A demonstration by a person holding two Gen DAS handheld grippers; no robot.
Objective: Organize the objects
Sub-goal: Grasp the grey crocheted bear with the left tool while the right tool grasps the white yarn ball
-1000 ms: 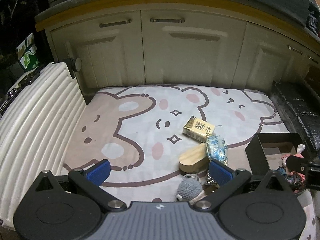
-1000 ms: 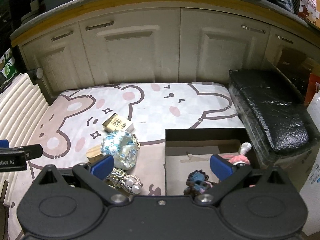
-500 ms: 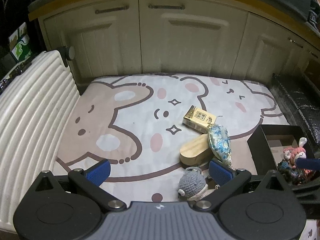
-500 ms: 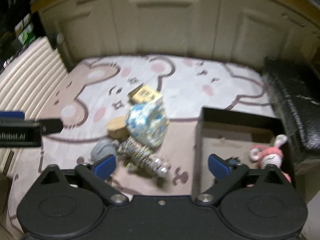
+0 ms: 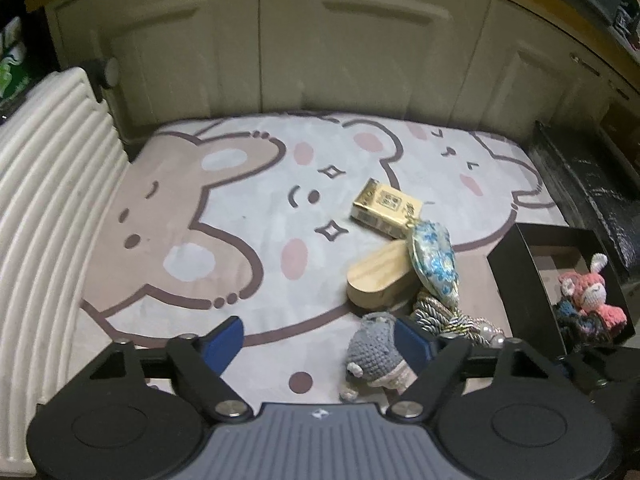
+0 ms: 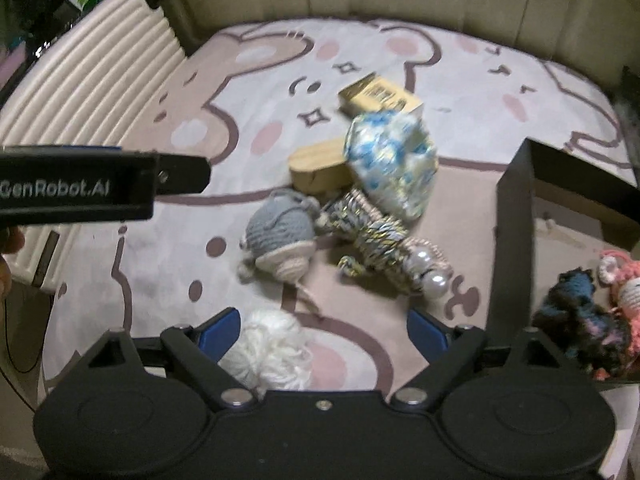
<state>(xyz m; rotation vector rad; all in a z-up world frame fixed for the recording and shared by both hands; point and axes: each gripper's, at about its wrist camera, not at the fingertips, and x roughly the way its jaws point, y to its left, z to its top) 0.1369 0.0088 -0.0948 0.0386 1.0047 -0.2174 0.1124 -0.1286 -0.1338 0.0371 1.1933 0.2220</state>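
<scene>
On the cartoon mat (image 5: pixel 240 240) lie a gold box (image 5: pixel 386 208), a wooden oval block (image 5: pixel 380 276), a blue patterned pouch (image 5: pixel 434 264) and a pearl-tipped rope tassel (image 5: pixel 452 316). My left gripper (image 5: pixel 318 342) is closing, with a grey crochet toy (image 5: pixel 372 348) against its right finger and the left pad apart from it. My right gripper (image 6: pixel 323 332) is closing too, hanging over a white yarn pompom (image 6: pixel 268 348) beside its left pad, not pressed. The grey toy (image 6: pixel 280 236) lies ahead of it. A black box (image 6: pixel 512 232) holds a pink bunny (image 6: pixel 628 284) and a dark blue crochet (image 6: pixel 576 312).
A white ribbed suitcase (image 5: pixel 44 220) borders the mat on the left. Cream cabinets (image 5: pixel 360 48) close the far side. A black wrapped bundle (image 5: pixel 592 176) lies along the right. One of the left gripper's fingers (image 6: pixel 176 178) reaches in from the left of the right wrist view.
Both grippers sank toward the mat and tipped down. The left jaws narrowed around the grey toy. The right gripper swung left off the black box, and the white pompom came into view.
</scene>
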